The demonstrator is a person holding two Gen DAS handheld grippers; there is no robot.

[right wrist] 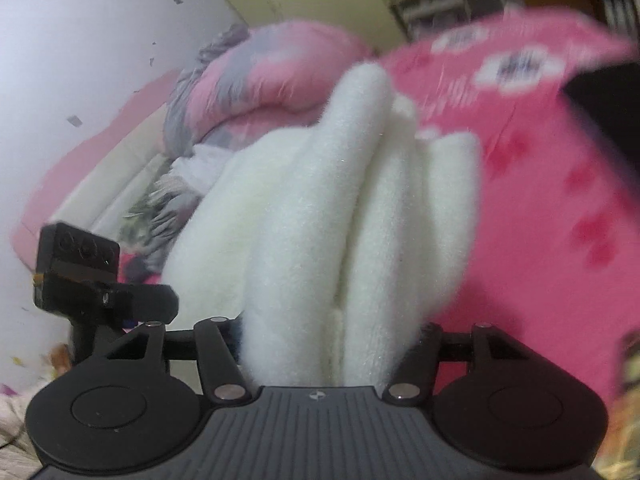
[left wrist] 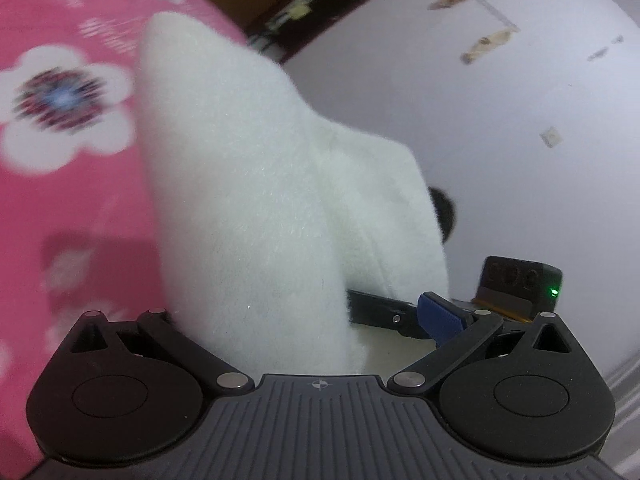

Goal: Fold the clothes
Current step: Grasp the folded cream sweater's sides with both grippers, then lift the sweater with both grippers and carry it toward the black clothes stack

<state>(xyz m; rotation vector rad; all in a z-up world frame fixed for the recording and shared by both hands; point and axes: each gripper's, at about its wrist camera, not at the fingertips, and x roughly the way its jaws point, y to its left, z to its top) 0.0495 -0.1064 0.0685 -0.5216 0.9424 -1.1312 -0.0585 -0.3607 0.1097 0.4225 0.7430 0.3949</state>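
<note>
Lift step: white fleece [right wrist: 320, 216] hangs above pink bed [right wrist: 540, 240], bunched in both hand-held grippers, L [left wrist: 280, 320] & R [right wrist: 328, 344], each clamped on it. Next, prob.: spread flat for folding.

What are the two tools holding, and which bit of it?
Both hold the fluffy white garment. The right tool grips a bunched bundle of its folds. The left tool has cloth between its fingers too; which part of the garment cannot be told.
</note>
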